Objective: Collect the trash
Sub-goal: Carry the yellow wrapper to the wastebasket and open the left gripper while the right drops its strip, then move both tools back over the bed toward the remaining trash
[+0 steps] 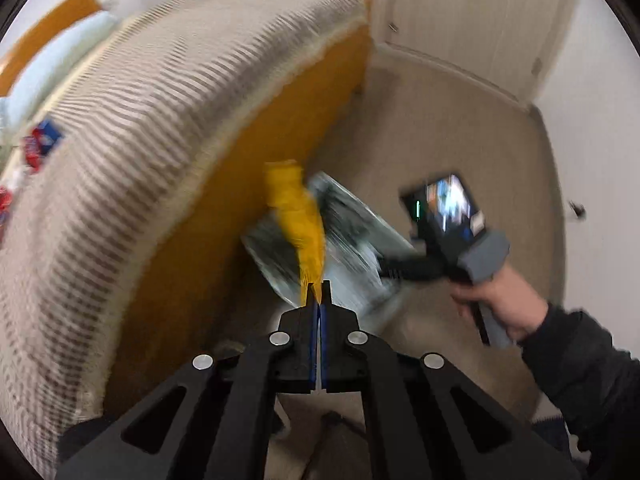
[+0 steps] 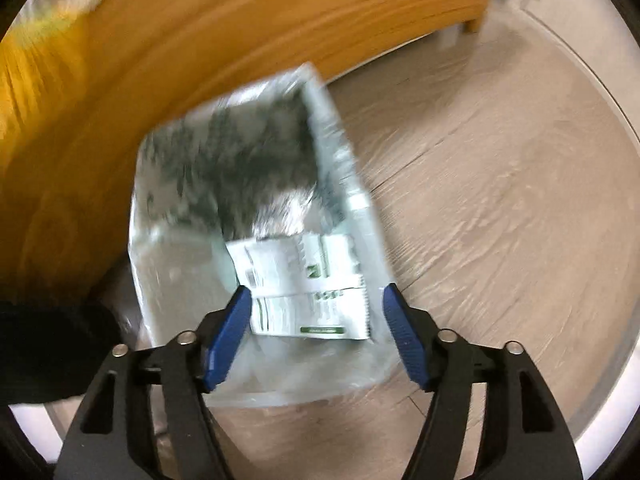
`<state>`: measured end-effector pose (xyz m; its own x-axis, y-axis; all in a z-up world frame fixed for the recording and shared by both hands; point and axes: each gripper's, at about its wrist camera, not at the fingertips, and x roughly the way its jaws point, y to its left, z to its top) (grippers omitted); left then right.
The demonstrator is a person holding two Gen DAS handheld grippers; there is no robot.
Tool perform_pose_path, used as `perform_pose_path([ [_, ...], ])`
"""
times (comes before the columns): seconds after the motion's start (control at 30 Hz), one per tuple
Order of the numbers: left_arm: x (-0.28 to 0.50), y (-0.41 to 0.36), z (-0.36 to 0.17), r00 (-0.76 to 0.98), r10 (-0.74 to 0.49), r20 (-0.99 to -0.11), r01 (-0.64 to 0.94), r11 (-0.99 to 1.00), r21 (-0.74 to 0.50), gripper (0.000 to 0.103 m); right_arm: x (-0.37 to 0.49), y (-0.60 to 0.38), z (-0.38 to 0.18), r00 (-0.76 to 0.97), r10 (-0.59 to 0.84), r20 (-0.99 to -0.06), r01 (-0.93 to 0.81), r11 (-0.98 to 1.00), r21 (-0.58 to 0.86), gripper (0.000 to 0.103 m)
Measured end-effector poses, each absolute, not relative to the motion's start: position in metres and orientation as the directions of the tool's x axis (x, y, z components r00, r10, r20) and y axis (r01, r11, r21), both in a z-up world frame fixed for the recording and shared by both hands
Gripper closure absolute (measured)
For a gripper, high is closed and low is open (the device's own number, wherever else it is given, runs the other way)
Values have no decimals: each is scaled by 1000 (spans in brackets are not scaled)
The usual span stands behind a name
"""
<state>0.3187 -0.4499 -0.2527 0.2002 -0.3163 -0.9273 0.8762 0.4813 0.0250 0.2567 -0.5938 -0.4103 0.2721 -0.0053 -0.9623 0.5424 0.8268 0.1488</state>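
Note:
My left gripper is shut on a yellow wrapper and holds it up beside the bed's wooden side. Behind it lies a clear plastic bag with dark contents on the floor. In the right wrist view the same bag lies against the bed side, with a white and green printed wrapper inside or on it. My right gripper is open, its blue pads on either side of that white wrapper. The right gripper also shows in the left wrist view, held by a hand.
A bed with a striped cover and orange wooden frame fills the left. Red and blue packets lie on the bed at far left. Beige wood-look floor spreads right. A white door stands at the back.

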Motion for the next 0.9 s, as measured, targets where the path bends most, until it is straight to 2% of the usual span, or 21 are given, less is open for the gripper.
perform_pose_path([
  [0.13, 312, -472, -285, 186, -245, -952, 897, 438, 62, 103, 216, -613, -386, 367, -19, -930, 602, 767, 222, 36],
  [0.37, 354, -522, -365, 115, -48, -992, 893, 443, 82, 103, 179, -611, -373, 388, -33, -921, 616, 753, 233, 36],
  [0.57, 367, -575, -445, 189, 74, -979, 898, 391, 203, 101, 178, -606, -372, 395, -27, -918, 601, 764, 236, 36],
  [0.63, 370, -587, -472, 228, 98, -969, 886, 391, 248, 46, 178, -606, -373, 402, -15, -916, 599, 761, 250, 36],
  [0.67, 370, -589, -487, 195, 130, -972, 895, 382, 231, 13, 178, -606, -373, 400, -13, -916, 600, 760, 251, 36],
  [0.77, 359, -580, -507, 89, 149, -985, 905, 401, 143, 14, 176, -609, -375, 394, -23, -919, 606, 758, 241, 36],
  [0.83, 363, -570, -507, 5, 133, -991, 892, 448, 64, 14, 173, -612, -376, 396, -27, -918, 612, 753, 242, 36],
  [0.9, 375, -562, -498, -28, 131, -991, 866, 499, 42, 14, 169, -614, -379, 386, -31, -922, 623, 746, 236, 36],
])
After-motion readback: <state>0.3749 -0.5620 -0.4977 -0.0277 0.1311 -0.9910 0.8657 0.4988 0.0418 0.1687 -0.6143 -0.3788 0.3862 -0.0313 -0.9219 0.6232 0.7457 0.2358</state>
